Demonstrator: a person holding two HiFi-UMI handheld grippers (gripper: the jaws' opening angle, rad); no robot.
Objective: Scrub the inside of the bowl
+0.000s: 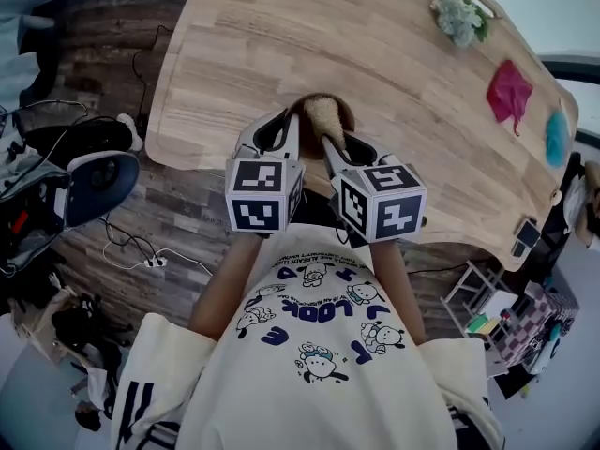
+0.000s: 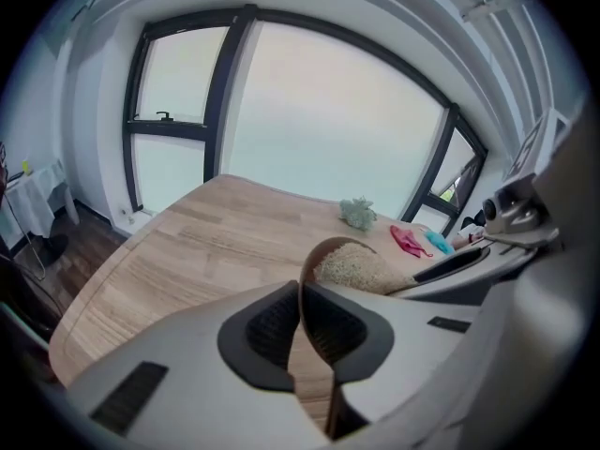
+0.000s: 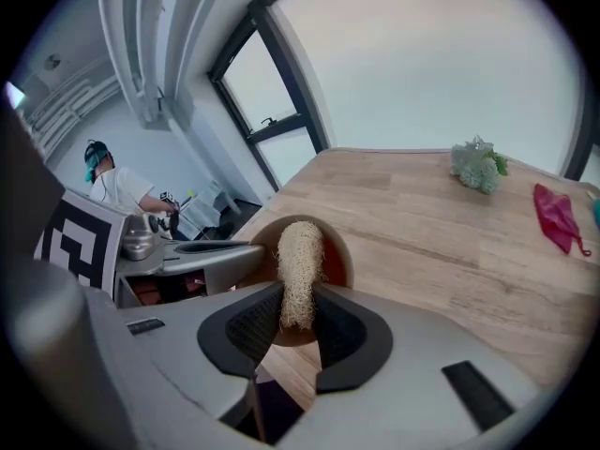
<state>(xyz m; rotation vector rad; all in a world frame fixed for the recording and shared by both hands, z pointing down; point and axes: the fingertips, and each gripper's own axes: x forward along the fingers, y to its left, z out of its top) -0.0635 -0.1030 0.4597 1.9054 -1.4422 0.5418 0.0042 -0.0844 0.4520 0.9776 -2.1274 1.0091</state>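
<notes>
Pinching the loofah scrubber (image 1: pixel 327 115), the right hand-held gripper (image 1: pixel 342 146) points its long axis toward 12 o'clock into the bowl (image 1: pixel 350 120), whose 9 o'clock rim the left hand-held gripper (image 1: pixel 281 131) clamps.

— How did the person hold the arms?
— Both were bare and reached forward from the chest, close together. The left forearm (image 1: pixel 230 284) and the right forearm (image 1: pixel 400 289) ran almost parallel.
— And the left hand-held gripper (image 2: pixel 302 319)?
— Its jaws were nearly together. The dark pads pressed on the thin wall of the bowl (image 2: pixel 307 279), one pad on each side of it.
— What about the other one?
— The right hand-held gripper (image 3: pixel 298 319) was just beside the left and pointed the same way. Its jaws stood wider and clamped the lower end of the scrubber (image 3: pixel 300 261). The two marker cubes sat side by side with a small gap between them.
</notes>
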